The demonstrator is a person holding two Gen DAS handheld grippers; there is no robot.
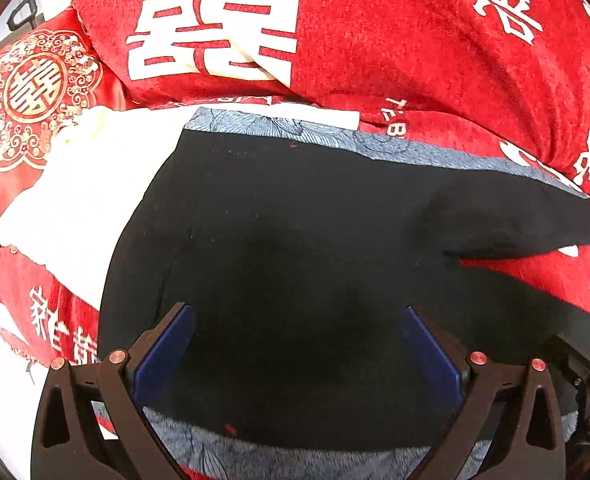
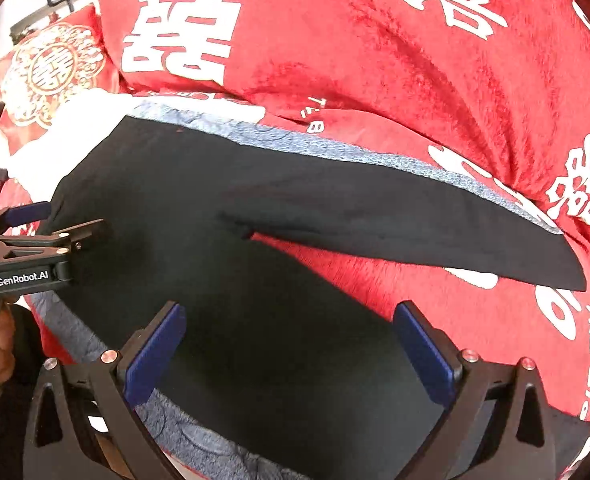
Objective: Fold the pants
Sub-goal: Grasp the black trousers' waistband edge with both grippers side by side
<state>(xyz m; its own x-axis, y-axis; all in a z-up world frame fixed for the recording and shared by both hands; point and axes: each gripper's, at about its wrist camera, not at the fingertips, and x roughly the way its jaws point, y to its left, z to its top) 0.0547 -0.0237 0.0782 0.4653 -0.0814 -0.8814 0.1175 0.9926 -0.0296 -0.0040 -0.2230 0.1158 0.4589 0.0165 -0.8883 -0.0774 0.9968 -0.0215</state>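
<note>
Right wrist view is showing me one pair of black pants [image 2: 223,280] lying spread on the red blanket [image 2: 415,80], two legs splayed, and with my right claw [image 2: 291,350] and left claw [image 1: 295,354] both hovering wide and empty, I'm risking pinching blanket too.

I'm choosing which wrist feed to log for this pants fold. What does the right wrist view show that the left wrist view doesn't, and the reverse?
Only the right wrist view shows the left tongs from the side, at the black fabric pants' left edge, plus the whole far pant leg to its tip. Only the left wrist view shows the pants' near edge lying on the grey-blue patterned cloth. Both show the pants spread flat on the red blanket with white characters, a red embroidered cushion, and their own open tongs, the right tongs hovering over the pants.
</note>
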